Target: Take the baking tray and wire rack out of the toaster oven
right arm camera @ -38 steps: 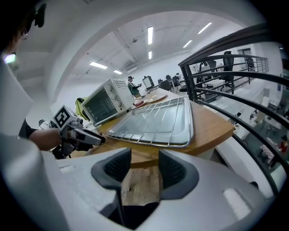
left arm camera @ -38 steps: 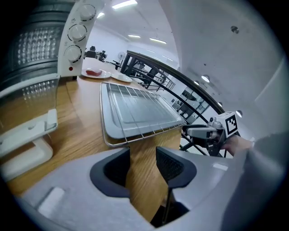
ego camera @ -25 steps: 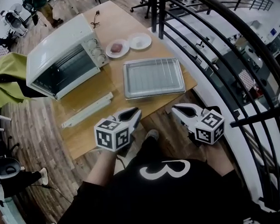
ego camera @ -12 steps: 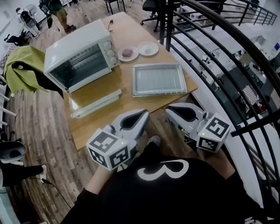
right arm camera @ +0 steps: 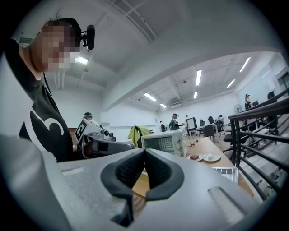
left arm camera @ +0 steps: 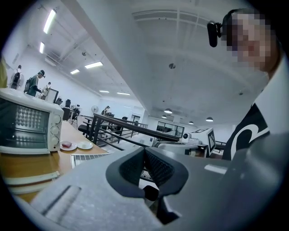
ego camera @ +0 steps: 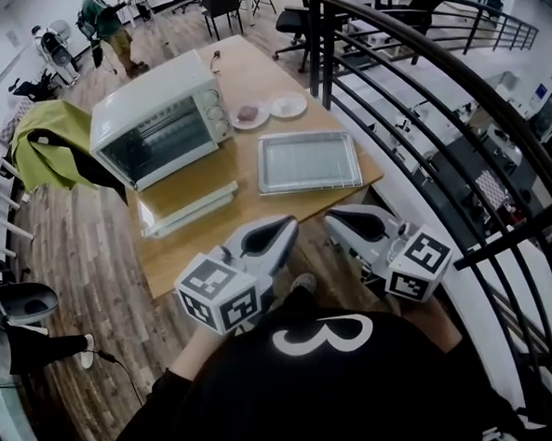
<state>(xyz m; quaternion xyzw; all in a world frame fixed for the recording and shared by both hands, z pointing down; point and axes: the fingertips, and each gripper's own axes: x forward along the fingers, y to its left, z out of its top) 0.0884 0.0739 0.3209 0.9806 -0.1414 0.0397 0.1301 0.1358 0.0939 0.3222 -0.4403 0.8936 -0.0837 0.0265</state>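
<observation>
The white toaster oven stands at the back left of the wooden table with its glass door folded down. The metal baking tray lies flat on the table to the oven's right, and a fine wire grid shows in it. My left gripper and right gripper hover side by side off the table's near edge, close to my chest. Both are shut and hold nothing. In the left gripper view the shut left gripper points past the oven. In the right gripper view the right gripper is also shut.
Two small white plates sit behind the tray, one with a brown piece of food. A black metal railing runs along the table's right side. A green cloth hangs over a chair left of the oven. People stand far back.
Both grippers have risen and drawn back from the table's near edge toward my body. The oven, tray and plates have not moved on the table.
</observation>
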